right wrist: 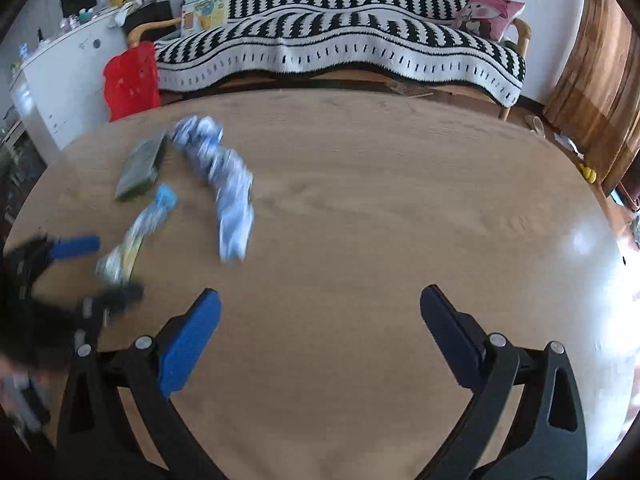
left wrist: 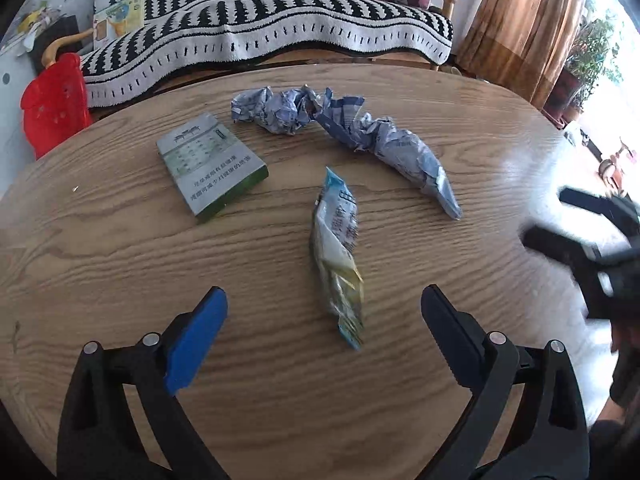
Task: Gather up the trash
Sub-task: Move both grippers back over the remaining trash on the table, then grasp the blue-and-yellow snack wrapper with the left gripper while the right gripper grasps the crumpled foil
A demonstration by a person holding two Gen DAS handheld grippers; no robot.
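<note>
Trash lies on a round wooden table [left wrist: 120,264]. A twisted blue-and-yellow wrapper [left wrist: 338,256] lies just ahead of my open left gripper [left wrist: 324,300], its near end between the fingers. A crumpled blue-white wrapper [left wrist: 404,152] and another crumpled one [left wrist: 276,110] lie farther back. A grey-green cigarette pack [left wrist: 210,162] lies at the left. My right gripper [right wrist: 320,300] is open and empty over bare table; the trash shows blurred at its left, with the blue-white wrapper [right wrist: 234,196] and the blue-and-yellow wrapper [right wrist: 136,236]. The right gripper shows blurred at the right of the left wrist view [left wrist: 580,224].
A red plastic basket [left wrist: 54,104] stands beyond the table's far left edge, also in the right wrist view [right wrist: 130,80]. A sofa with a black-and-white striped cover [left wrist: 272,36] runs behind the table. A brown curtain [left wrist: 528,20] hangs at the right.
</note>
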